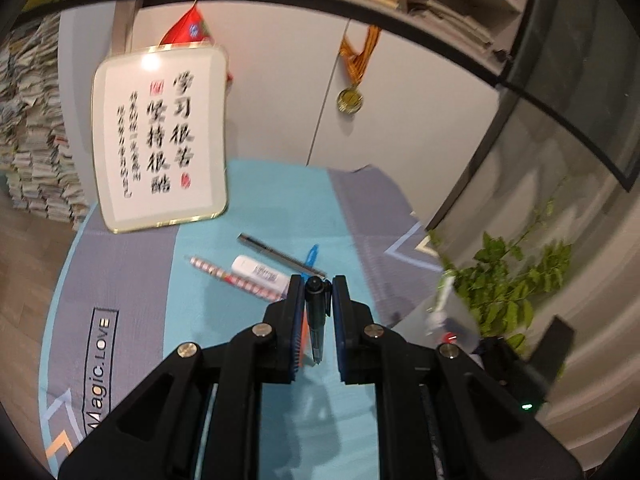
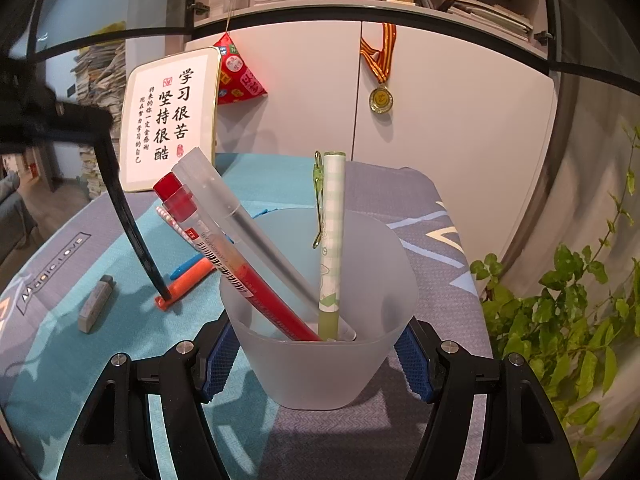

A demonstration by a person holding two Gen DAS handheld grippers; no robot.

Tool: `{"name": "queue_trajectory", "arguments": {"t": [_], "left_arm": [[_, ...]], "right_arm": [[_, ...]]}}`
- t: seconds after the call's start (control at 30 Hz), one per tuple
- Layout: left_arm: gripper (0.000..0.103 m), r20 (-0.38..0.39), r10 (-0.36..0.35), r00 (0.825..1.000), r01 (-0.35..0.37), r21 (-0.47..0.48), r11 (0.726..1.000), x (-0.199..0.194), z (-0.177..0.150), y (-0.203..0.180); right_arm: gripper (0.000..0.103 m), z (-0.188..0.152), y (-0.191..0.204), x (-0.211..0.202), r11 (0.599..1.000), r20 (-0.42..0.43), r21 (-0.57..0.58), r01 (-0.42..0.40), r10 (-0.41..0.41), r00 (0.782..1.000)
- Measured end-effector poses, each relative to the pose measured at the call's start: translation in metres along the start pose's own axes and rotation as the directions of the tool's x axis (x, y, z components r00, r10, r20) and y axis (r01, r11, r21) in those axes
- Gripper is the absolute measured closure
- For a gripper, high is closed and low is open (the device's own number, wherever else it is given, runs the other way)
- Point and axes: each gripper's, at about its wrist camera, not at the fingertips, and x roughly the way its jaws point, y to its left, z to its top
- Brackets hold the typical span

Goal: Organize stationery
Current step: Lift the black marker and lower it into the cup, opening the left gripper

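Note:
My left gripper (image 1: 316,286) is shut on a black pen (image 1: 316,316) and holds it above the blue-grey mat (image 1: 224,320). In the right wrist view the same black pen (image 2: 128,224) hangs tip down, over an orange pen (image 2: 188,280). My right gripper (image 2: 316,344) is shut on a frosted cup (image 2: 320,364) that holds a red pen (image 2: 240,276), a clear pen (image 2: 248,224) and a green pen (image 2: 332,240). A striped pencil (image 1: 228,276), a white correction tape (image 1: 260,270), a grey pen (image 1: 280,256) and a blue pen (image 1: 311,256) lie on the mat.
A grey eraser (image 2: 96,300) lies on the mat at the left. A framed calligraphy card (image 1: 160,136) leans on the cabinet at the back. A medal (image 1: 350,98) hangs on the cabinet door. A green plant (image 2: 560,312) stands off the right edge.

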Motion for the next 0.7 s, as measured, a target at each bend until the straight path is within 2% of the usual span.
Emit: {"name": "queue_trajectory", "arguments": {"t": [0.2, 0.43, 0.57, 0.7], "left_arm": [[0.091, 0.096, -0.056, 0.994, 0.053, 0.034, 0.998, -0.035, 0.016, -0.022], [0.091, 0.178, -0.129, 0.975, 0.117, 0.077, 0.990, -0.059, 0.035, -0.055], [0.091, 0.173, -0.168, 0.970, 0.150, 0.113, 0.982, -0.057, 0.035, -0.073], [0.091, 0.133, -0.176, 0.975, 0.157, 0.142, 0.977, -0.045, 0.028, -0.088]], "right_arm": [[0.033, 0.000, 0.000, 0.000, 1.000, -0.001, -0.001, -0.001, 0.001, 1.000], [0.033, 0.001, 0.001, -0.002, 1.000, -0.001, -0.003, 0.002, -0.002, 1.000], [0.033, 0.001, 0.001, -0.002, 1.000, -0.001, -0.003, 0.001, -0.001, 1.000], [0.033, 0.001, 0.002, -0.002, 1.000, -0.002, -0.001, 0.000, 0.000, 1.000]]}}
